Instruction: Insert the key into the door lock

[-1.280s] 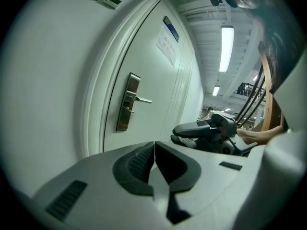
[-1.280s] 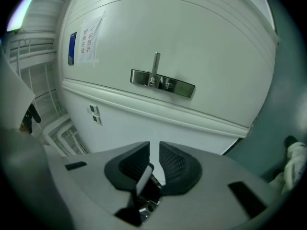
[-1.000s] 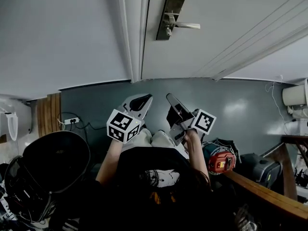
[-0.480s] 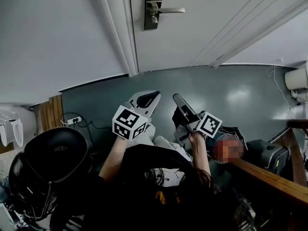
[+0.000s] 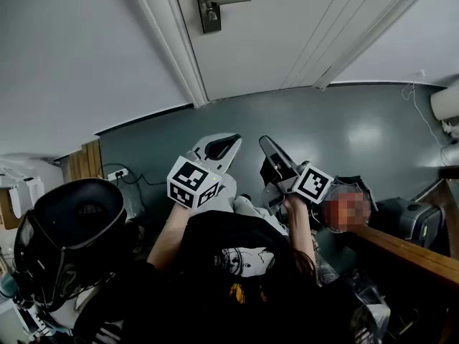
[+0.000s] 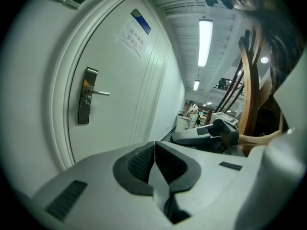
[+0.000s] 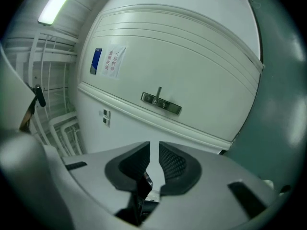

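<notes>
The door lock (image 5: pixel 208 4), a metal plate with a lever handle, sits close to the left edge of the pale door (image 5: pixel 287 41), just beside the frame. Both tools are low over the person's lap, side by side and well apart from the lock, pointing towards the door across the grey-green floor (image 5: pixel 358 135). The left gripper (image 5: pixel 226 143) has its jaws pressed together with nothing between them. The right gripper (image 5: pixel 267 145) pinches a small dark key (image 7: pixel 144 185) low between its pads, leaving only a narrow slit above it. A black helmet (image 5: pixel 68 235) rests to the person's left.
</notes>
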A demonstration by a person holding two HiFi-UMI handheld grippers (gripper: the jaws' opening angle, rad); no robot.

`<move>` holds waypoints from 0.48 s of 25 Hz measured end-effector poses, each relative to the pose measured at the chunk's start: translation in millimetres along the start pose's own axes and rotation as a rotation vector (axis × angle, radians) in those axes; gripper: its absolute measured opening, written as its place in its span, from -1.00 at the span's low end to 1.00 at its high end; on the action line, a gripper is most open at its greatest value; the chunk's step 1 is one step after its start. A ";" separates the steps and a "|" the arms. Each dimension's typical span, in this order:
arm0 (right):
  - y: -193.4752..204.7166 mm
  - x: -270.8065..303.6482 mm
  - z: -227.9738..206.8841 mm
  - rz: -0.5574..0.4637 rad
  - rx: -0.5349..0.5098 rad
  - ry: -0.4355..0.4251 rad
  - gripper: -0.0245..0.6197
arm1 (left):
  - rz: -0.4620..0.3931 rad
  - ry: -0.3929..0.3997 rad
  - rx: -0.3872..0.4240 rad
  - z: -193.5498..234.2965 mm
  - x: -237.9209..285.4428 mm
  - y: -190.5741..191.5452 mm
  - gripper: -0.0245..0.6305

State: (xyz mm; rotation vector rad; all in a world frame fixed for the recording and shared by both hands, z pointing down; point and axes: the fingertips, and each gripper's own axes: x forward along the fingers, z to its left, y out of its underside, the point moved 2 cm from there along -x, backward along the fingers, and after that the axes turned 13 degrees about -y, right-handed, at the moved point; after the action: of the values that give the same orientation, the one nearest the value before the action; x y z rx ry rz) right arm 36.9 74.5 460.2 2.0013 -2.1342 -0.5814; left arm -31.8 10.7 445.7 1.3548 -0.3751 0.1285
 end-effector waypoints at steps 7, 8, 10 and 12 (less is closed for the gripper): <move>20.6 -24.4 13.6 0.036 -0.041 -0.010 -0.80 | -0.003 -0.027 0.022 -25.2 -26.8 8.0 -0.90; 23.4 -26.9 15.5 0.041 -0.044 -0.012 -0.81 | -0.006 -0.030 0.024 -28.4 -30.2 9.1 -0.90; 28.8 -31.8 19.3 0.048 -0.050 -0.014 -0.82 | -0.010 -0.033 0.029 -34.2 -36.3 11.5 -0.90; 33.0 -35.8 22.8 0.056 -0.059 -0.014 -0.83 | -0.015 -0.037 0.033 -38.7 -41.3 13.2 -0.90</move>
State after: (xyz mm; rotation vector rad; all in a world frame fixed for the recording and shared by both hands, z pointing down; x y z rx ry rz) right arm 1.2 114.7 457.3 1.9058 -2.1478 -0.6441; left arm -67.0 56.2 437.6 1.3935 -0.3949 0.0975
